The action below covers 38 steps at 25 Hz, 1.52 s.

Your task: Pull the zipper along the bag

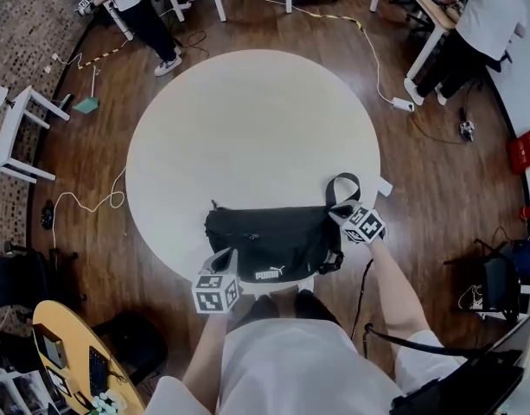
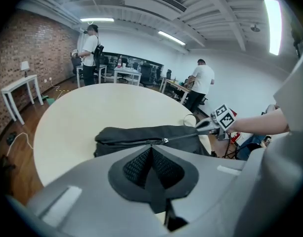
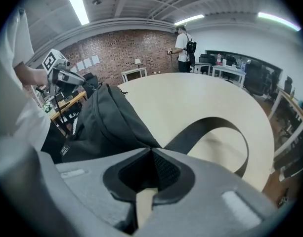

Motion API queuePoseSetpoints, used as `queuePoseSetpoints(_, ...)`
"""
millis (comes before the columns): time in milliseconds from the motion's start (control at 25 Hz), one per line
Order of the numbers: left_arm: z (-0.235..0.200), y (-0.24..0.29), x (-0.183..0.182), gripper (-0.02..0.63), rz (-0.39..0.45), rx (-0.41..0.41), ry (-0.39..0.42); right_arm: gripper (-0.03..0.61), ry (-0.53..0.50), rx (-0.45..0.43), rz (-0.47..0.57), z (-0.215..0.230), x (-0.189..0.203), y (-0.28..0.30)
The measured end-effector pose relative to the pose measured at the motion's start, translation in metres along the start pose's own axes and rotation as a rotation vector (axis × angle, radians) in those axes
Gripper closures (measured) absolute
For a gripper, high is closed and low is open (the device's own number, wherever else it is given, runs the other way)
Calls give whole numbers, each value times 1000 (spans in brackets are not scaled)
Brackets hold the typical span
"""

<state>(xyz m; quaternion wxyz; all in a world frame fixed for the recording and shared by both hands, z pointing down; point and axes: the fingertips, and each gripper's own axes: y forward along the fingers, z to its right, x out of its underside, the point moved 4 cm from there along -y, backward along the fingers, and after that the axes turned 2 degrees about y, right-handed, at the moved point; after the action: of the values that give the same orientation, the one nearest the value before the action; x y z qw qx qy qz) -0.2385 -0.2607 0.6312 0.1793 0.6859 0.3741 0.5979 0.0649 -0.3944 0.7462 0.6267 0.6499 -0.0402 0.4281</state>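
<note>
A black bag (image 1: 269, 240) with a white logo lies near the front edge of the round beige table (image 1: 247, 119). My left gripper (image 1: 223, 258) hovers at the bag's front left, jaws shut, with nothing showing between them. In the left gripper view the metal zipper slider (image 2: 164, 141) sits on the bag's top seam just beyond the tips. My right gripper (image 1: 342, 215) is at the bag's right end, shut where the strap (image 3: 230, 132) joins the bag. The strap loops out over the table. Whether the left tips touch the bag I cannot tell.
The table's front edge is right at my body. White cables run over the wooden floor. A white side table (image 1: 18, 132) stands at the left. One person (image 1: 139, 7) stands at the far left and another (image 1: 481, 24) at a desk, far right. A yellow desk (image 1: 66, 353) is at the lower left.
</note>
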Motion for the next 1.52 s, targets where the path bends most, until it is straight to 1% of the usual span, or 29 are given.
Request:
queuePoseSetpoints(160,-65,-13,5,598,0,-137,-19,583,90,40,15,4,0,0)
queuePoseSetpoints(280,-114,-15,15,598,-26,-219,-28,583,135,68,18,6,1,0)
queuePoseSetpoints(320,-128,-12,20,598,-42,-230,-25,583,143,75,17,7,1,0)
queuePoseSetpoints(440,-163,9,31,598,-98,-229,-3,586,156,95,9,8,-1,1)
queuePoseSetpoints(480,-175,18,35,598,-124,-247,0,586,157,116,-5,9,0,1)
queuePoseSetpoints(520,-192,24,41,600,-153,-288,2,586,160,155,-35,12,3,0)
queuePoseSetpoints(600,-236,27,54,600,-202,-404,13,589,187,264,-118,24,21,-6)
queuePoseSetpoints(640,-254,25,58,600,-209,-445,24,589,216,297,-133,28,31,-11)
queuePoseSetpoints(680,-263,23,56,600,-196,-456,38,589,241,311,-127,31,39,-17)
queuePoseSetpoints(720,-263,19,50,600,-168,-439,56,589,246,322,-114,32,43,-22)
queuePoseSetpoints(800,-247,15,33,598,-103,-364,100,589,228,350,-72,30,40,-30)
queuePoseSetpoints(840,-236,13,27,598,-71,-325,115,589,228,363,-30,28,34,-34)
queuePoseSetpoints(960,-193,3,12,598,34,-224,129,588,234,407,135,12,4,-48)
queuePoseSetpoints(1040,-157,-4,-9,598,117,-155,159,588,218,432,258,-6,-25,-65)
queuePoseSetpoints(1160,-103,-22,-48,585,250,-45,203,588,202,453,443,-46,-74,-93)
queuePoseSetpoints(1320,-44,-57,-86,545,420,77,225,584,172,443,666,-120,-135,-132)
queuePoseSetpoints(1360,-30,-66,-92,528,455,97,230,577,159,435,716,-138,-146,-142)
queuePoseSetpoints(1440,1,-87,-97,518,526,115,245,545,130,440,800,-171,-158,-165)
queuePoseSetpoints(1520,28,-113,-97,494,599,107,255,449,95,489,855,-197,-159,-191)
